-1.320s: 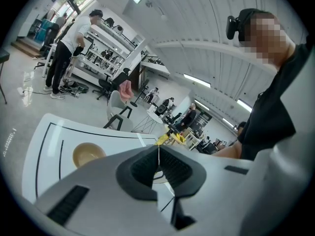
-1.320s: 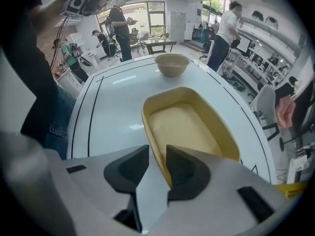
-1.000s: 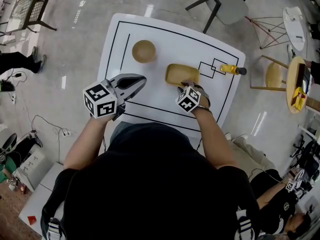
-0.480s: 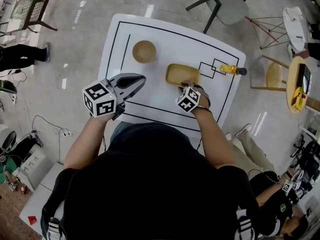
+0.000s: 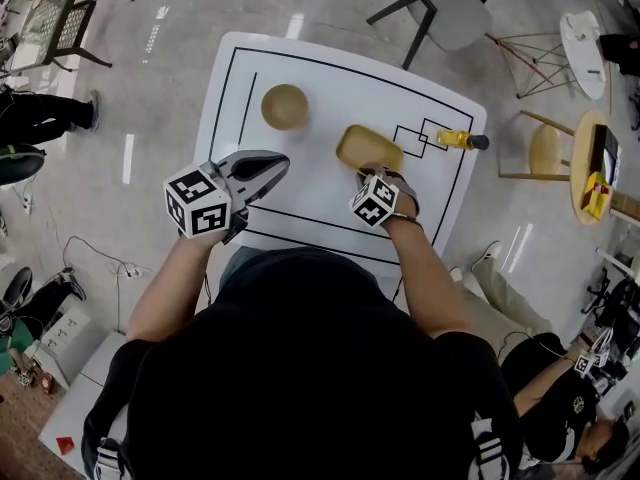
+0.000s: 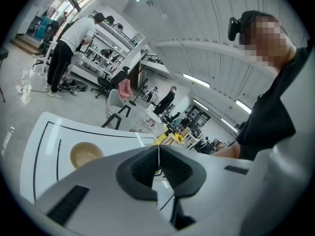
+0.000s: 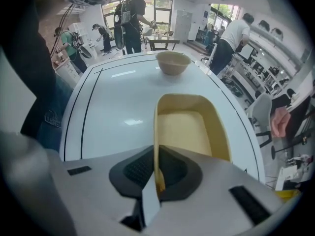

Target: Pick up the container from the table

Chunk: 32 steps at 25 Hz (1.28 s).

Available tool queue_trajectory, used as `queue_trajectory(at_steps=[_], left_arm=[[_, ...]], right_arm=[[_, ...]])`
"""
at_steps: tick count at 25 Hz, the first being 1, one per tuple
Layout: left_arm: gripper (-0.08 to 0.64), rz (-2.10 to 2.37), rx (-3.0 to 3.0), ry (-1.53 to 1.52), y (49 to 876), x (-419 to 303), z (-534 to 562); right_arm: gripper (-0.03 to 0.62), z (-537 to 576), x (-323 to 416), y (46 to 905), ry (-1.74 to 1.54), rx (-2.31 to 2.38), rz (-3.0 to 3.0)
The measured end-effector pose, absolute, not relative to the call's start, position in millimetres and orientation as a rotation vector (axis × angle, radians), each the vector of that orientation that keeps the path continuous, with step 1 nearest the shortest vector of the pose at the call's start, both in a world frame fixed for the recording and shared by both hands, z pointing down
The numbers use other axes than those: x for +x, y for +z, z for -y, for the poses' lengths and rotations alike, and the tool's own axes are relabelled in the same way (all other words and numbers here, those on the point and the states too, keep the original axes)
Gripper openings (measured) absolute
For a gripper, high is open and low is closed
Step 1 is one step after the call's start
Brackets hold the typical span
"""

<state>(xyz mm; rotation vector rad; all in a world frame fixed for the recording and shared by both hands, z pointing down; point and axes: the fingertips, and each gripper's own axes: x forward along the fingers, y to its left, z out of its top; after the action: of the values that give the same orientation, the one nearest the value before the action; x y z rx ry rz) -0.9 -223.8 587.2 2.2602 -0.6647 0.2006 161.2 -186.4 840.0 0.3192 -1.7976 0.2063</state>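
The right gripper (image 7: pixel 157 177) had just been closing and now pinched the near wall of the yellow container (image 5: pixel 370 148). The container had turned slightly since a second before and lay right of the white table's (image 5: pixel 330 73) middle. The left gripper (image 6: pixel 158 161), jaws pressed together, hovered by the near-left edge. A wooden bowl (image 5: pixel 285 106) sat toward the far-left corner, and a grey chair (image 5: pixel 455 10) stood beyond.

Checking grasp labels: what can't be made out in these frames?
- Head view: container's near rim, under the right gripper, whose jaws have just closed further on its wall.
- Right gripper view: whether container's base touches the table; jaws cover it.
- Head view: yellow bottle, print too small.
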Motion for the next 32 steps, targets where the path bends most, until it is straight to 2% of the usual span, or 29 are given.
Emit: queue_trajectory(at_steps=[32], left_arm=[[0.011, 0.66, 2.311, 0.18, 564.6, 2.4, 198.4]], right_arm=[[0.014, 174.2, 169.8, 818.4, 0.164, 0.356, 1.772]])
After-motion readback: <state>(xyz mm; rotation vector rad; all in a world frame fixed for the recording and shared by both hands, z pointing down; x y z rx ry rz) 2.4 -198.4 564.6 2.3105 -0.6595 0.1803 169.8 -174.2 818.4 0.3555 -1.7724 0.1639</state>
